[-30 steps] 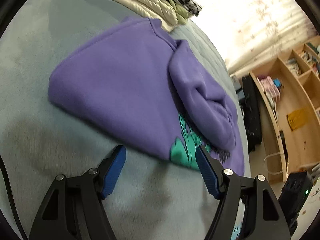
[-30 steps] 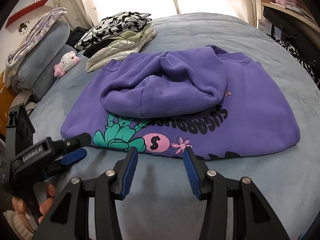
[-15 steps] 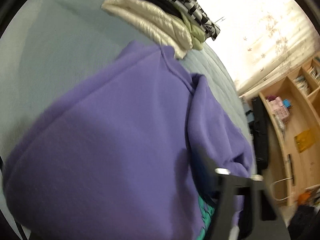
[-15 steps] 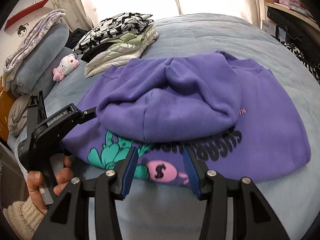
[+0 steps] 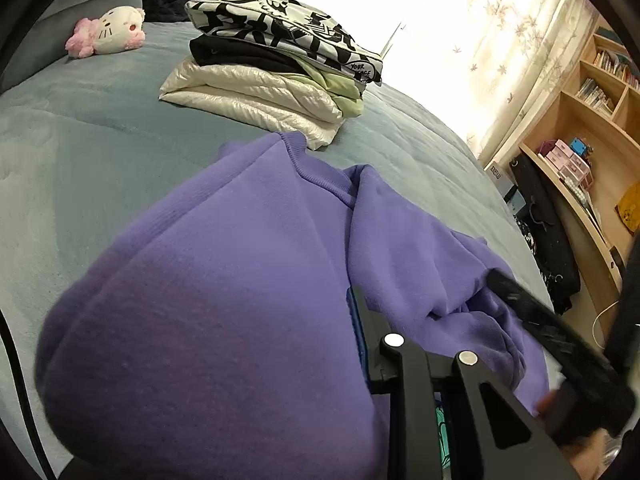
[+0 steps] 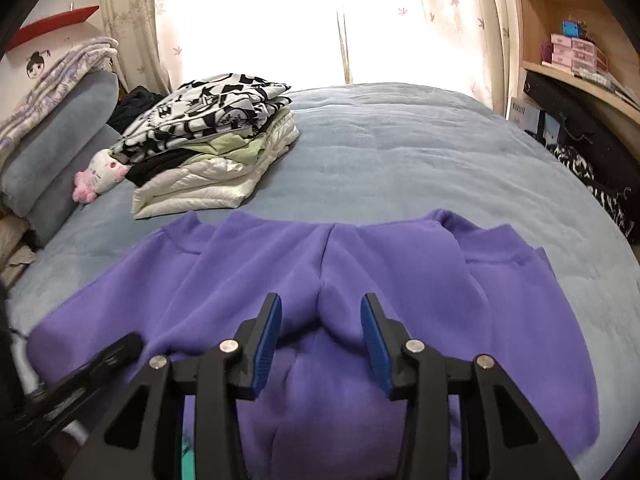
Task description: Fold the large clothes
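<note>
Both of my claws sit over the purple hoodie (image 6: 400,280); my left gripper (image 5: 360,344) shows only one finger (image 5: 362,340) at lower centre of its own view, the other buried under cloth, so I cannot tell whether it is clenched or released; purple fabric bulges over the whole lower left of that frame. My right gripper (image 6: 320,336) stands released at lower centre of its view, blue pads (image 6: 269,340) apart, hanging over a ridge of the hoodie without gripping it; at lower left of that frame the left tool's black body pokes in. Across the right view from left to right: grey pillows (image 6: 56,140) at the left edge; a plush toy (image 6: 100,176) beside them; a stack of folded clothes (image 6: 208,140) at upper centre left, just beyond the hoodie's far edge; the grey-blue bed cover (image 6: 400,152) through the middle; wooden shelves (image 6: 580,52) at upper right.
</note>
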### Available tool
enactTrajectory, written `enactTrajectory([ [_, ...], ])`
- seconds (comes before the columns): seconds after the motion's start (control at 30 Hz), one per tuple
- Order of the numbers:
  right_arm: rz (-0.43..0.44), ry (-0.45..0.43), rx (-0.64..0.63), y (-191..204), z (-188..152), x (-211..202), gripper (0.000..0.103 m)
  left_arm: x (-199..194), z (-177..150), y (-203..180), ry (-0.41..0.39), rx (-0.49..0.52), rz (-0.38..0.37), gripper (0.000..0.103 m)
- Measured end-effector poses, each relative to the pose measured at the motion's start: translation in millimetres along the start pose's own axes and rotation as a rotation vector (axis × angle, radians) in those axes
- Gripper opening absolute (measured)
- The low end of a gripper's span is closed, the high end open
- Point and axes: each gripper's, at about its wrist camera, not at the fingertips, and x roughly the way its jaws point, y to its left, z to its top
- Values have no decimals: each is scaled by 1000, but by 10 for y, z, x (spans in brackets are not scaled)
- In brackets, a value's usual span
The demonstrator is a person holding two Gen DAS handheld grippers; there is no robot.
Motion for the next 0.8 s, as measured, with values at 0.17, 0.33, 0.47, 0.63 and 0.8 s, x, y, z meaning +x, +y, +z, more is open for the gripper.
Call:
enactTrajectory([
  [0.17,28,109,37,-93,-247,445,41,-90,-19,-88,-9,37,6,22],
  [0.33,27,60,17,-72,-374,425,42,-124,23,-255,-20,86,34,22],
  [0.47,53,51,37,-116,-388,431,42,-193,53,-348,-20,99,35,22],
  [0.63,83,36,64,-169,-406,423,42,-266,98,-545,-25,138,44,22],
  [0.8,118,31,88,-227,-408,425,42,-318,124,-831,-39,197,67,22],
])
